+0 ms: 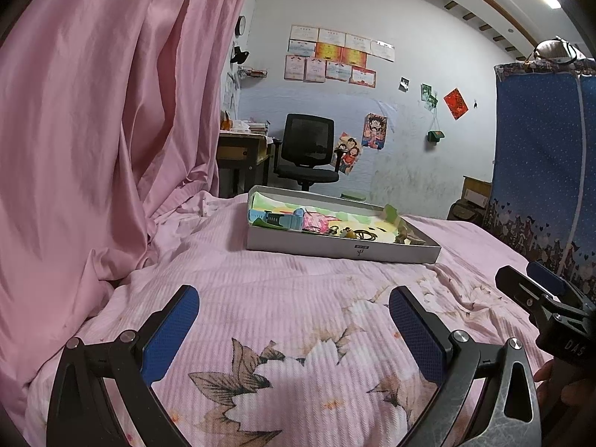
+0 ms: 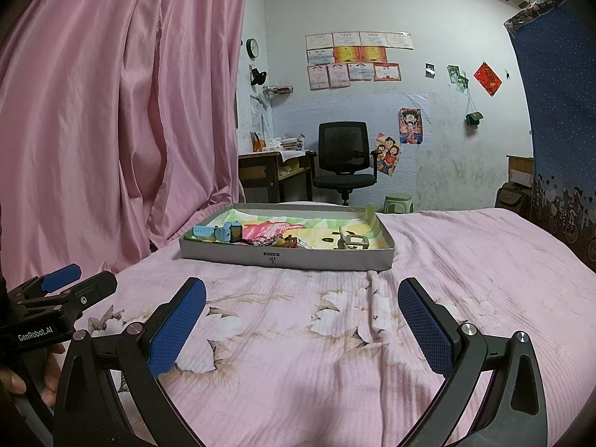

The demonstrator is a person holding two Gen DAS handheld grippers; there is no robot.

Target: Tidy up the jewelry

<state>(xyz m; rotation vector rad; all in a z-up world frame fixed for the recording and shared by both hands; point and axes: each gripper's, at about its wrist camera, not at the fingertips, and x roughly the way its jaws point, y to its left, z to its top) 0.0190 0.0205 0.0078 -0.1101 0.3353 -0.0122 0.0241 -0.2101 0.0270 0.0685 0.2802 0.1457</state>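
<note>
Both blue-padded grippers, left [image 1: 294,331] and right [image 2: 301,326], gape wide, empty, over pink floral bedspread [image 2: 316,354]; one shallow grey cardboard box [image 2: 287,259] beyond holds one light-blue watch [image 2: 219,231]

Pink bedspread [image 2: 335,335], finely ribbed, printed with pale cream flowers and brown-edged leaves. Plain pink curtain [image 2: 111,111], glossy in the folds. Grey shallow box [image 2: 283,257] with a small dark logo on the front wall, lined with green, yellow and pink printed paper. Light blue watch [image 2: 219,231] inside, dark on its face. Black frames and blue dimpled pads on the left gripper [image 1: 294,335] and right gripper [image 2: 301,329]. Black office chair [image 2: 342,156]. Deep blue drape [image 2: 558,111], dotted white, bordered with hearts and bicycles.
</note>
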